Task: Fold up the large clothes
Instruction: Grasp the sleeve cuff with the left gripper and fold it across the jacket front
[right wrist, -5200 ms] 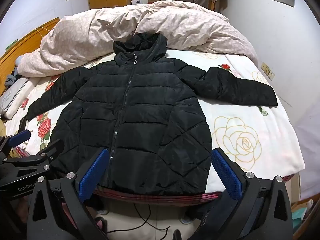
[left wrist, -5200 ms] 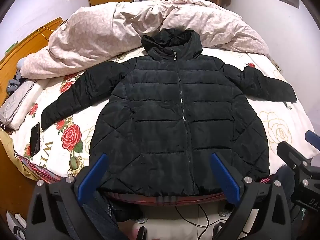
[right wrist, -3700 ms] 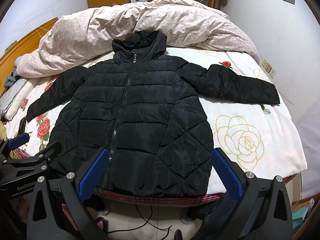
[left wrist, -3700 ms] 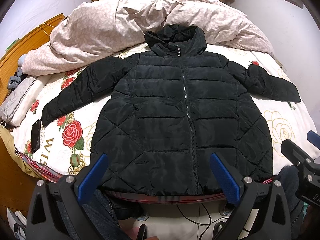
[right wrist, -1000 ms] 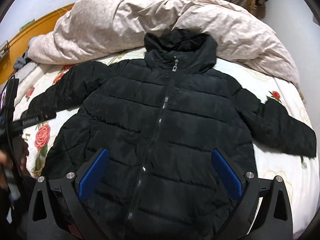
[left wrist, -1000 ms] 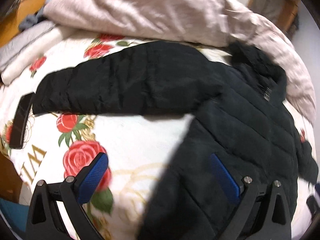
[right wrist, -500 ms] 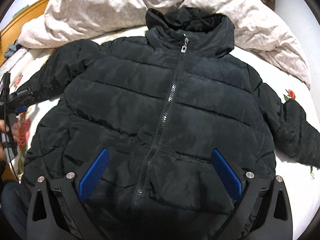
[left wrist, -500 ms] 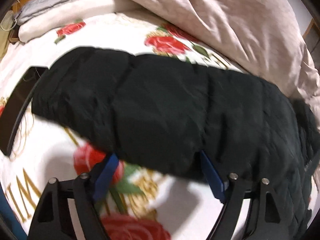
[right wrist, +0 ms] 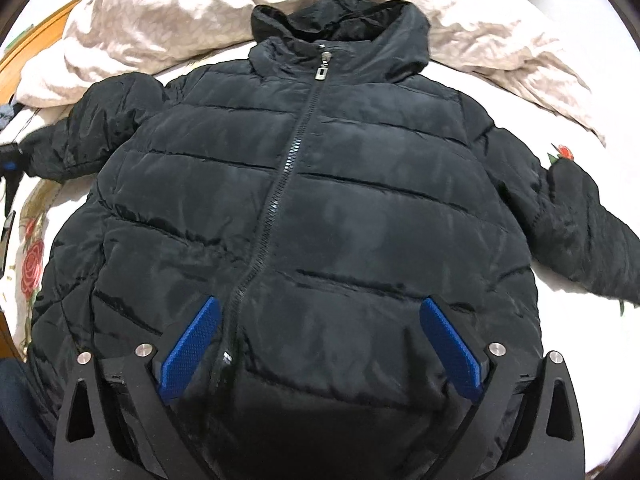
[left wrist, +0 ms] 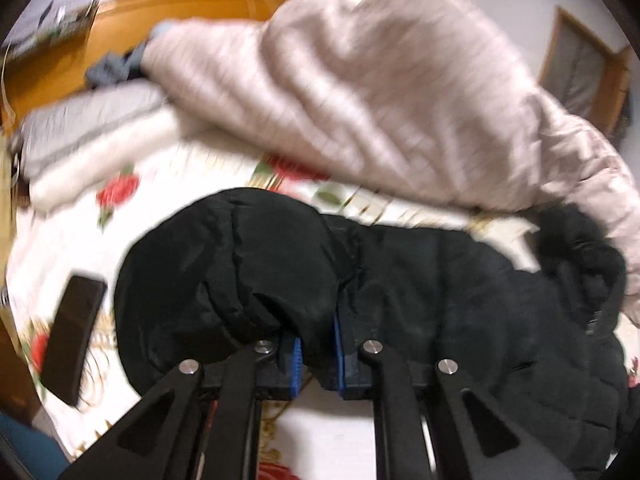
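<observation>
Jacket (right wrist: 320, 200) spread front-up across the bed (left wrist: 168, 240). Left gripper (left wrist: 316, 354) clenched on the sleeve (left wrist: 240, 272) near the bed's left edge; right gripper (right wrist: 320, 344) spread wide above the hem.

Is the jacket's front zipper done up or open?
Done up: the zipper runs closed from collar pull down to between the right gripper fingers.
</observation>
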A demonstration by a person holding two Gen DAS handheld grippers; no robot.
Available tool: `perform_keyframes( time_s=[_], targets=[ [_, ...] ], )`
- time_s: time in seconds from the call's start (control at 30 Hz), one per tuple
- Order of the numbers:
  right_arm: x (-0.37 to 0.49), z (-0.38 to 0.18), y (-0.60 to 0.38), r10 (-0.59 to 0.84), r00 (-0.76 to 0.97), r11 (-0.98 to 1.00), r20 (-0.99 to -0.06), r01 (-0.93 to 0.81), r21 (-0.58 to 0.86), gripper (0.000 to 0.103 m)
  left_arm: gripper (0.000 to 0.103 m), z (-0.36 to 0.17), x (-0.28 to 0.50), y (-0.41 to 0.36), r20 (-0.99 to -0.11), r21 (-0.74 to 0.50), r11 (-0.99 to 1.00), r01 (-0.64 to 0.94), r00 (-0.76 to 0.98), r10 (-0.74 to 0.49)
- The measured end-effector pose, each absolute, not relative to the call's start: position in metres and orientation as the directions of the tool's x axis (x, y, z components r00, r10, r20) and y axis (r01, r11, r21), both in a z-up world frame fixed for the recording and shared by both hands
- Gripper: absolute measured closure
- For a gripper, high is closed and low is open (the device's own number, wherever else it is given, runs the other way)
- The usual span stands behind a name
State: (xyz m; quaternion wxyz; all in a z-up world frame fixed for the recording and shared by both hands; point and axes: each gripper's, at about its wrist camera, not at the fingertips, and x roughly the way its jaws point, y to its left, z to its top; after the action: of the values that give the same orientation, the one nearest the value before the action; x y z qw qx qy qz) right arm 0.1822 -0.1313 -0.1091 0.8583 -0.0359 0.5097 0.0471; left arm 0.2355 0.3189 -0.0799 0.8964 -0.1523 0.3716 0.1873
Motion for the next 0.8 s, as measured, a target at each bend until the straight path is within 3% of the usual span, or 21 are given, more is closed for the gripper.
perform_keyframes(
  time_s=[0.13, 0.3, 0.43, 0.6, 0.7, 0.77, 0.8],
  targets=[
    [0.172, -0.099, -0.146, 0.043, 0.492, 0.996, -0.869, -0.086, 0.000, 0.004, 0.090, -0.024, 0.241, 0.281, -0.656, -0.143, 0.931, -0.335, 0.737, 0.164],
    [0.156, -0.084, -0.172, 0.043, 0.520, 0.999, -0.853, -0.038, 0.027, 0.004, 0.090, 0.025, 0.251, 0.208, -0.597, -0.162, 0.978, -0.128, 0.802, 0.006],
    [0.145, -0.078, -0.197, 0.038, 0.532, 0.999, -0.846, 0.003, 0.047, 0.004, 0.090, 0.028, 0.261, 0.133, -0.602, -0.165, 0.985, 0.051, 0.786, -0.141],
    [0.134, -0.081, -0.231, 0.022, 0.532, 0.996, -0.846, 0.064, 0.067, 0.004, 0.089, -0.011, 0.280, 0.039, -0.660, -0.173, 0.958, 0.228, 0.695, -0.284],
    [0.128, -0.088, -0.250, 0.010, 0.519, 0.993, -0.855, 0.098, 0.071, 0.004, 0.078, -0.048, 0.287, -0.007, -0.709, -0.183, 0.943, 0.279, 0.627, -0.323],
    [0.125, -0.093, -0.261, 0.001, 0.510, 0.990, -0.860, 0.118, 0.071, 0.004, 0.052, -0.068, 0.291, -0.033, -0.738, -0.210, 0.928, 0.308, 0.572, -0.357],
    [0.123, -0.095, -0.266, -0.003, 0.506, 0.989, -0.862, 0.129, 0.072, 0.004, 0.045, -0.074, 0.290, -0.043, -0.744, -0.225, 0.921, 0.318, 0.555, -0.373]
  ],
)
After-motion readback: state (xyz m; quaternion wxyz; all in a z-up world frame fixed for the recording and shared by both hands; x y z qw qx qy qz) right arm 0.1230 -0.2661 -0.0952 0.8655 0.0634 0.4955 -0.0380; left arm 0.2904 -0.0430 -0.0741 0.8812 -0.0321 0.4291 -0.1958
